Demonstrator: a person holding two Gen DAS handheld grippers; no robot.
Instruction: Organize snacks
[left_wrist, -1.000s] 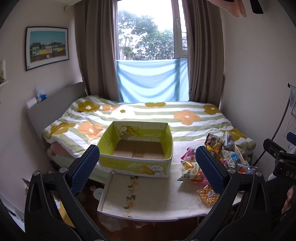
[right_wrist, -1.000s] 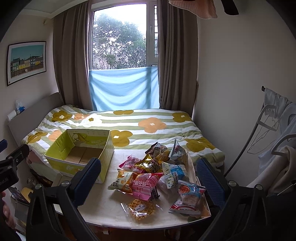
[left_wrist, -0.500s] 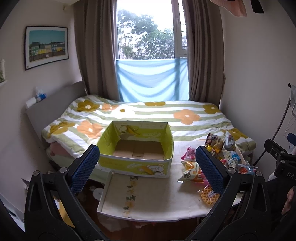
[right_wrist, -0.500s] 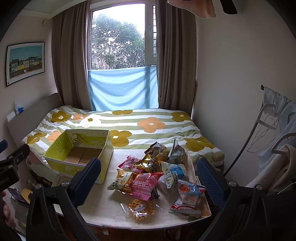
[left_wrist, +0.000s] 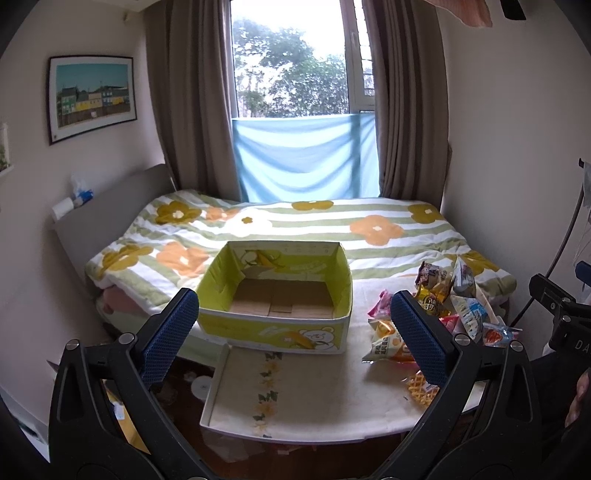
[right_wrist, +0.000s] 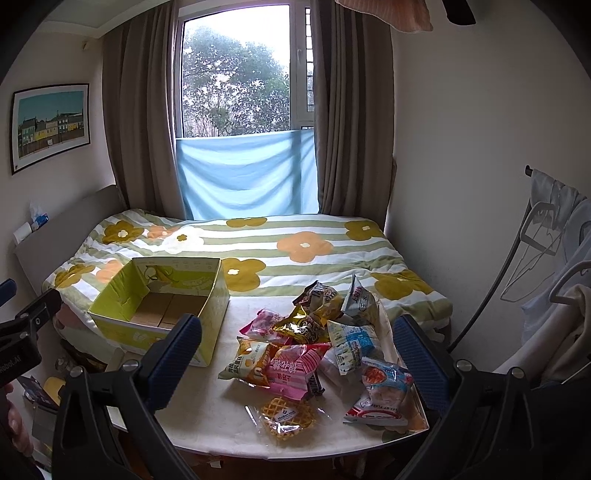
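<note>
left tool (left_wrist: 293, 334): jaws spread wide, nothing between them, held above the near edge of the worktop (left_wrist: 314, 398). the yellow-green cardboard box (left_wrist: 275, 301) sits directly ahead of it at the far left of the worktop, open-topped and empty, against the bed (left_wrist: 295, 229). right tool (right_wrist: 297, 354): jaws likewise wide apart and empty, held over the near right of the worktop. the snack pile (right_wrist: 314, 339) lies ahead of and between its fingers, clear of both. nearest to it are a waffle packet (right_wrist: 286, 415) and a red-and-white packet (right_wrist: 384, 391). the pile is to the right of the box, apart from it.
</note>
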